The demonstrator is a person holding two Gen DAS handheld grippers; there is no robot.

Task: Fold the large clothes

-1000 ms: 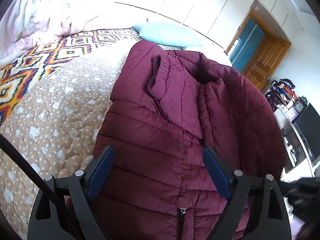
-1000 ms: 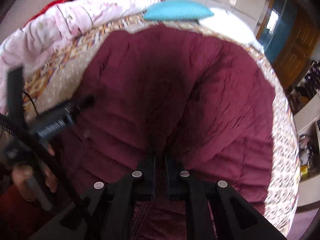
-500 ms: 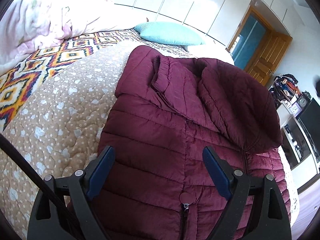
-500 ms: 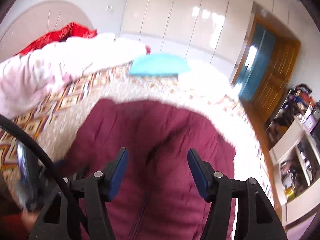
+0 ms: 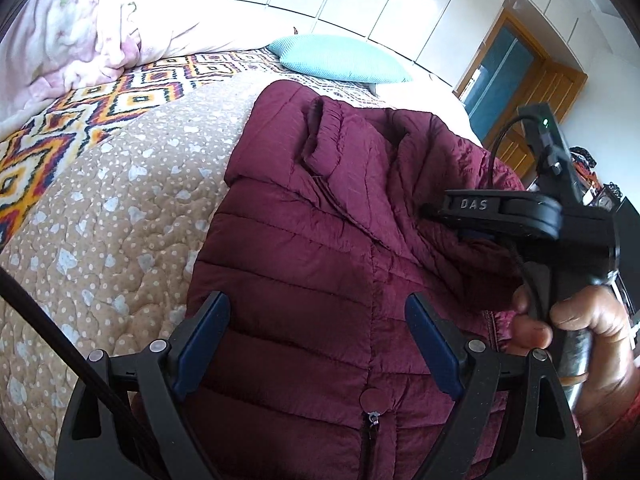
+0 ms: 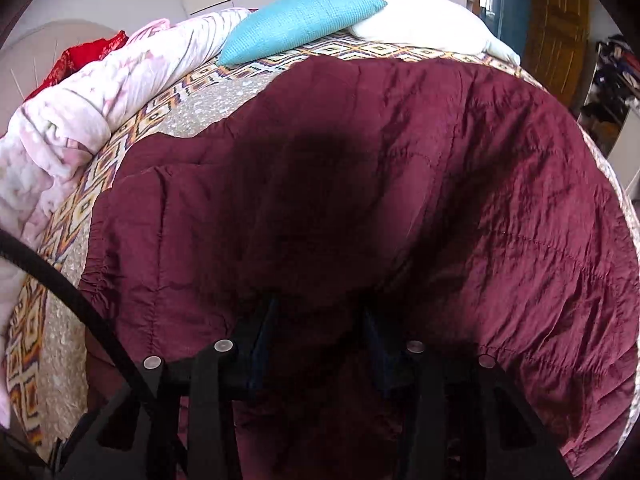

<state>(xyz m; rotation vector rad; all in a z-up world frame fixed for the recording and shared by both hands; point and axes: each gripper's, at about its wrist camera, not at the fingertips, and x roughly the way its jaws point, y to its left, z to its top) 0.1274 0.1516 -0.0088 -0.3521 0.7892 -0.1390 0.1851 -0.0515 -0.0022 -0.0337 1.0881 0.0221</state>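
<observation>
A maroon puffer jacket (image 5: 320,240) lies on the bed, front up and zipped, with its right side and sleeve folded over the chest. My left gripper (image 5: 316,300) hovers open just above the lower front, one blue pad on each side of the zipper line. My right gripper (image 5: 436,216), held by a hand (image 5: 580,320), pokes into the folded layer on the right. In the right wrist view the jacket (image 6: 400,160) fills the frame. There the right gripper (image 6: 320,316) is sunk in the fabric, its jaws closing with a hump of cloth between them.
The bed carries a beige dotted quilt (image 5: 100,200) over a patterned blanket. A teal pillow (image 5: 340,60) and a bunched pink-white duvet (image 5: 80,32) lie at the far end. A wooden door (image 5: 520,80) and cluttered shelves stand off to the right.
The right gripper let go of the jacket flap it had carried across, opened, swung and came down onto the folded layer. The flap now lies flat. The left gripper has stayed put.
</observation>
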